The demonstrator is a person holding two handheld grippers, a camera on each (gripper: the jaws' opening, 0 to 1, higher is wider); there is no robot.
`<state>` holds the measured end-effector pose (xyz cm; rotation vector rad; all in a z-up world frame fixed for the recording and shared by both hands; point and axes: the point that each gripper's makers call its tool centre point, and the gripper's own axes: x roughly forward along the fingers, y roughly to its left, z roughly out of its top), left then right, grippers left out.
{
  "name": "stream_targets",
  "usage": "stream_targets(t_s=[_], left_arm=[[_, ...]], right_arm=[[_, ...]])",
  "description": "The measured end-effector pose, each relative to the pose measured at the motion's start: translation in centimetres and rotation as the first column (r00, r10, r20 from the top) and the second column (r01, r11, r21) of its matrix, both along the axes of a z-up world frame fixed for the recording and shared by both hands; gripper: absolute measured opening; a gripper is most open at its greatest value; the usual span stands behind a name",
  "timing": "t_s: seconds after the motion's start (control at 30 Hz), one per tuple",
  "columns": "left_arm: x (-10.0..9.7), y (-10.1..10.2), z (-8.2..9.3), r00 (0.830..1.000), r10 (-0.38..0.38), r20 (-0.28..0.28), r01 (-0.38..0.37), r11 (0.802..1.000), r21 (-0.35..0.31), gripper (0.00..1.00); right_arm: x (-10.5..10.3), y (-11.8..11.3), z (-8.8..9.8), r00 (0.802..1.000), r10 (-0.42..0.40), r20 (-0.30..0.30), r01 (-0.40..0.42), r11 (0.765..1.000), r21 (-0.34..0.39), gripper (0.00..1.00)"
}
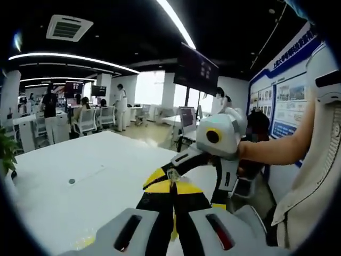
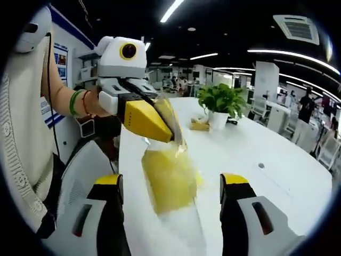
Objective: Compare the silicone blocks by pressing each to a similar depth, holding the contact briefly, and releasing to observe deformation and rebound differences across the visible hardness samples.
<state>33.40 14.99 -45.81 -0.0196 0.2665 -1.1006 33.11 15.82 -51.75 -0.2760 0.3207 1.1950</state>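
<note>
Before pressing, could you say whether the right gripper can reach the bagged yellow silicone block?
Probably yes: the clear bag holding the yellow silicone block hangs from the left gripper, ahead of the right gripper's open jaws, nothing between.

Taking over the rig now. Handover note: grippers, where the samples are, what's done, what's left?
Left gripper: shut on the top of a clear plastic bag, held up above the white table.
Right gripper: open, with the bag hanging between its jaws.
Samples: a yellow silicone block is inside the bag, blurred; I cannot tell whether it is one piece or several.
Done: no sample is laid out on the table.
Left: probably unbag, set down, then press, hold and release each sample.
</note>
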Motion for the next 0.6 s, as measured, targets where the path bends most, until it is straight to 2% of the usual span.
stream_targets(t_s=[0.03,0.2,0.3,0.37,0.6], left_arm=[[0.2,0.0,-0.5,0.999,0.013,-0.049,-0.013,1.0,-0.01,0.0],[1.5,-0.4,-2.0,0.997,0.042,-0.066,-0.042,0.999,0.01,0.0],[2.1,-0.7,-3.4,0.995,0.05,-0.083,-0.048,0.998,0.026,0.0],[2.6,-1.1,-4.8,0.993,0.059,-0.098,-0.055,0.998,0.041,0.0],[4.0,-2.6,-8.9,0.983,0.073,-0.17,-0.066,0.997,0.047,0.0]], right_arm=[[-0.1,-0.5,0.3,1.0,-0.022,0.015,0.022,1.0,0.012,0.71],[-0.6,-2.4,1.1,0.989,-0.145,0.007,0.143,0.983,0.112,0.82],[-0.6,-4.3,0.8,0.967,-0.256,0.008,0.252,0.956,0.148,0.89],[-1.1,-5.5,0.5,0.95,-0.31,-0.024,0.309,0.933,0.182,0.91],[-3.5,-9.3,-2.6,0.901,-0.417,-0.119,0.432,0.889,0.155,0.86]])
